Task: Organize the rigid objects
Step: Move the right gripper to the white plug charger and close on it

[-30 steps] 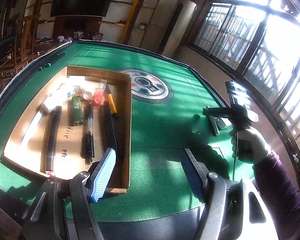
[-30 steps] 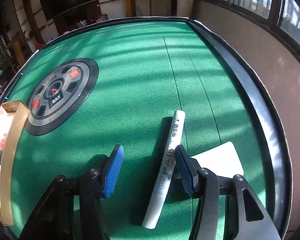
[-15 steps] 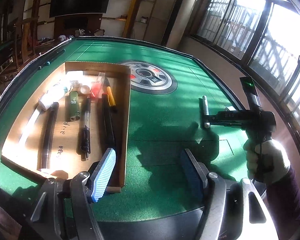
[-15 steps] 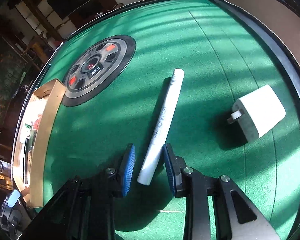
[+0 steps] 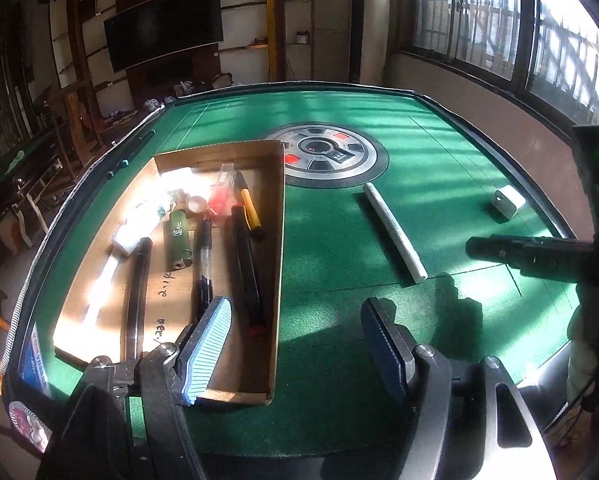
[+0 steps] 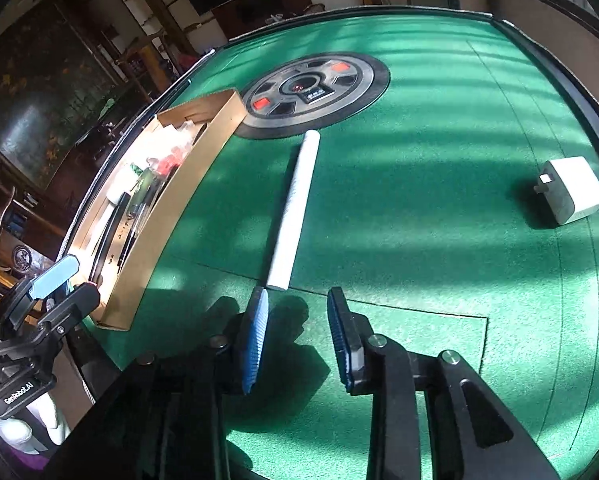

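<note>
On green table felt [image 6: 439, 208], white marker [image 6: 295, 208] lies flat, near end just ahead of right gripper [image 6: 297, 336]; jaws have just been opening, part open, nothing between them. White charger [image 6: 573, 190] sits at 2 o'clock of marker, well apart; cardboard box [image 5: 277, 264] of pens at 9 o'clock. Left gripper [image 5: 295, 344] hangs wide open and empty over box's near right corner

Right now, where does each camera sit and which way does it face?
Left wrist: behind the left tongs, angled down over the cardboard tray; the right tongs show at right.
Right wrist: behind the right tongs, open, just short of the white marker; the left tongs and a gloved hand show at left.
Shared: tray, marker, white charger, green table.
</note>
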Demonstrator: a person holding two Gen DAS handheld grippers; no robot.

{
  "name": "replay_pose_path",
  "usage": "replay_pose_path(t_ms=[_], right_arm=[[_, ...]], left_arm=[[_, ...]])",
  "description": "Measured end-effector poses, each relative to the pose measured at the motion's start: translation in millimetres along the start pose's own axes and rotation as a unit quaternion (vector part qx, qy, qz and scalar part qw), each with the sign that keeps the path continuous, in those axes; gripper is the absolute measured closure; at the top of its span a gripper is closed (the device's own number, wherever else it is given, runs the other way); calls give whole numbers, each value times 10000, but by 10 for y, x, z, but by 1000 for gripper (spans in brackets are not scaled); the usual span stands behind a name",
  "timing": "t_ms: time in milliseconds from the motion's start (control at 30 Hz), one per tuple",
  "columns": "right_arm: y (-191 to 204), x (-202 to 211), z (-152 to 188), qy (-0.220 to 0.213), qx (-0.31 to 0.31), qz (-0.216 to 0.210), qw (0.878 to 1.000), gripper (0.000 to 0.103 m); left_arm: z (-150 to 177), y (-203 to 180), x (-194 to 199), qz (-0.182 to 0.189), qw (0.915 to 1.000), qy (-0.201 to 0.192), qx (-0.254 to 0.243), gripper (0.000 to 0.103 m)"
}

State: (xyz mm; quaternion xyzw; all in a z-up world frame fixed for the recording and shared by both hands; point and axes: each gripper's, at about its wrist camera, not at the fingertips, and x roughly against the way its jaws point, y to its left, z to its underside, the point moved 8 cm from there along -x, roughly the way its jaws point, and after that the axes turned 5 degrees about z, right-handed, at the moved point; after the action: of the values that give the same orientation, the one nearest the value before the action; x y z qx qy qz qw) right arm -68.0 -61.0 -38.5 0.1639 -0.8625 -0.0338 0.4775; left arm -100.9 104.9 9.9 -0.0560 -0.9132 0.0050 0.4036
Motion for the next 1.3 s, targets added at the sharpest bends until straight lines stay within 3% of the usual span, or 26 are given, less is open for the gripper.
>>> replay_pose_path(t_ms=[33,200,400,533,667,867,900,1000,1167,1300], right_arm=[[-131,81,-64,-181,-129,81,9997,46],[-943,308,-244,-580,-977,655,9914,45],[-1845,328,-231,-698,-2110,939,9705,41],[-2205,154,-366,-665,-2651,974,9570,39],[-2247,-71,-531,-574,-2674,1081,9558,38],[-1947,-330,-739,-486,-1893,1158,9739,36],[-1867,-367,-759,-481,-1689,1042,9789,36],[-1667,-386,-750,-475,-1498,163,9874,36],[-1948,-140,-767,-997,-2098,114,9726,36],[-2054,-163,-743,-979,-2478,-176,9637,36]], left_arm=[[-4,-21,-10,-7,10000,8,-30,32],[-19,-188,-97,90,9997,125,-169,32],[-51,-376,-244,59,9988,287,-382,31],[-71,-448,-361,-30,9984,429,-361,30],[-52,-460,-464,-57,9977,606,-290,30],[-50,-437,-605,165,9961,861,93,29],[-60,-441,-624,239,9956,891,178,30],[-128,-507,-699,368,9946,925,276,29],[-311,-739,-1003,373,9947,948,111,29],[-479,-833,-1426,194,9951,961,125,30]])
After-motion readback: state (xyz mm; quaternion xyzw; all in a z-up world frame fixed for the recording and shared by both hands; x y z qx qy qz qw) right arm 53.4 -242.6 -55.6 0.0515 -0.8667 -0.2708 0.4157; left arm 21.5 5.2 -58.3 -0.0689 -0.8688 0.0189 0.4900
